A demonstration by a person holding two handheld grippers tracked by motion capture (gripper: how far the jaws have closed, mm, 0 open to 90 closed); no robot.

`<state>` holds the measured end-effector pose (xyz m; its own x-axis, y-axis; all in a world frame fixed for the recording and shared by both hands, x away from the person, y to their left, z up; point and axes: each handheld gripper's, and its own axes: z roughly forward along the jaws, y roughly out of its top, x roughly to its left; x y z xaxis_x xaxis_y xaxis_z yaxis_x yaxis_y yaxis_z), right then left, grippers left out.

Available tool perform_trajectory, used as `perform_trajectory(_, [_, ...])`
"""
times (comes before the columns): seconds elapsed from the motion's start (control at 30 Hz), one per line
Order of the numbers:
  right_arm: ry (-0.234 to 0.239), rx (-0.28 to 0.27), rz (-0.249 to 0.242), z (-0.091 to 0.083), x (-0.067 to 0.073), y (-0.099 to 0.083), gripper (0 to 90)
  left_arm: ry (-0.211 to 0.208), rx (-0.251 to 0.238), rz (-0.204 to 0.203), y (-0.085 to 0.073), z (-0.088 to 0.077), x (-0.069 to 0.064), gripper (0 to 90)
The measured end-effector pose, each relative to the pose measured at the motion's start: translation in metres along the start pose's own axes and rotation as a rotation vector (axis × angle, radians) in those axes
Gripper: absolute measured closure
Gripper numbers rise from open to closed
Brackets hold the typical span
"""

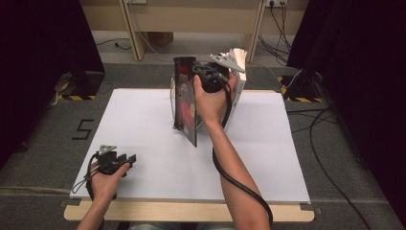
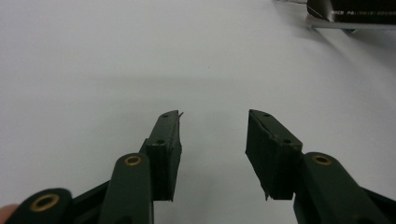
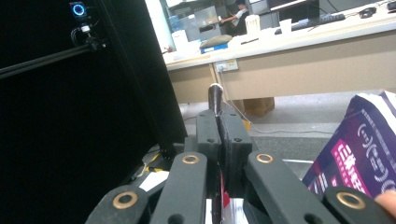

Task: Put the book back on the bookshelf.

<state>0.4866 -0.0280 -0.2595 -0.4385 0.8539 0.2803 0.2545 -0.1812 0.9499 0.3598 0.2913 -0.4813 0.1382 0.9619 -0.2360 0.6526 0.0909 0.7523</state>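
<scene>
A book stands open near the far middle of the white board (image 1: 143, 124). Its dark cover with red print (image 1: 186, 103) is lifted away from the white page block (image 1: 238, 72). My right gripper (image 1: 201, 72) is shut on the top edge of that cover. In the right gripper view the thin cover edge (image 3: 215, 95) sticks up between the closed jaws of my right gripper (image 3: 218, 114), with a purple part of the book (image 3: 364, 144) beside it. My left gripper (image 1: 128, 159) rests at the near left of the board. It is open with nothing between its jaws (image 2: 214, 116). A corner of the book (image 2: 350, 14) lies far ahead of it.
Black curtains (image 1: 38, 57) close in both sides. Cables (image 1: 330, 139) trail over the grey floor at the right, and hazard-taped stand bases (image 1: 76, 91) sit at both far corners. A tape mark shaped like a 5 (image 1: 82, 129) lies left of the board. A wooden desk frame (image 1: 191, 19) stands beyond.
</scene>
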Motion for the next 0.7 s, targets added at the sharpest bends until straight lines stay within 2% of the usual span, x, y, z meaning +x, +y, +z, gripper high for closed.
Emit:
perform_trajectory(0.43, [-0.03, -0.064, -0.017, 0.035, 0.002, 0.022, 88.1, -0.001, -0.002, -0.005, 0.001, 0.0, 0.002, 54.4])
perform_trajectory(0.53, [-0.04, -0.065, -0.02, 0.046, 0.0, 0.019, 88.0, 0.0, -0.005, -0.008, 0.001, -0.001, 0.003, 54.5])
perform_trajectory(0.7, [-0.063, -0.046, -0.037, 0.058, -0.006, 0.003, 87.9, -0.001, -0.007, -0.014, 0.001, -0.001, 0.005, 54.4])
